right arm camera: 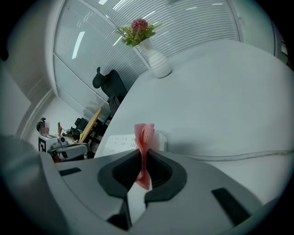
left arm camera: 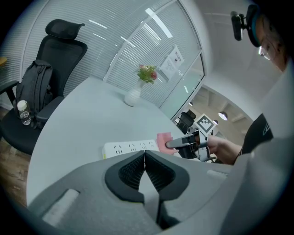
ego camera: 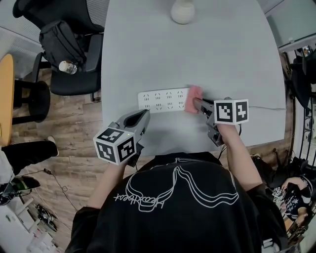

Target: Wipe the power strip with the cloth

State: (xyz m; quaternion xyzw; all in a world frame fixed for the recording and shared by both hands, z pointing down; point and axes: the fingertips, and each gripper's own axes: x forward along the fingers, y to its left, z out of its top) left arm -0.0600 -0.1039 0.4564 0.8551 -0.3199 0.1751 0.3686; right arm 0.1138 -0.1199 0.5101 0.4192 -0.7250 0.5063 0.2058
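Observation:
A white power strip (ego camera: pixel 163 100) lies across the grey table (ego camera: pixel 197 54), its cable (ego camera: pixel 264 107) running off to the right. My right gripper (ego camera: pixel 196 104) is shut on a pink cloth (ego camera: pixel 194 97), which rests against the strip's right end. In the right gripper view the cloth (right arm camera: pixel 144 140) stands folded between the jaws, with the strip (right arm camera: pixel 124 143) just behind it. My left gripper (ego camera: pixel 144 116) hangs shut and empty near the table's front edge, just short of the strip. From the left gripper view, the strip (left arm camera: pixel 131 148), the cloth (left arm camera: pixel 164 139) and the right gripper (left arm camera: pixel 181 143) all show ahead.
A white vase (ego camera: pixel 182 11) with flowers stands at the table's far edge. A black office chair (ego camera: pixel 69 54) carrying a backpack and a bottle (ego camera: pixel 68 67) sits left of the table. Glass walls with blinds (left arm camera: pixel 138 50) close off the far side.

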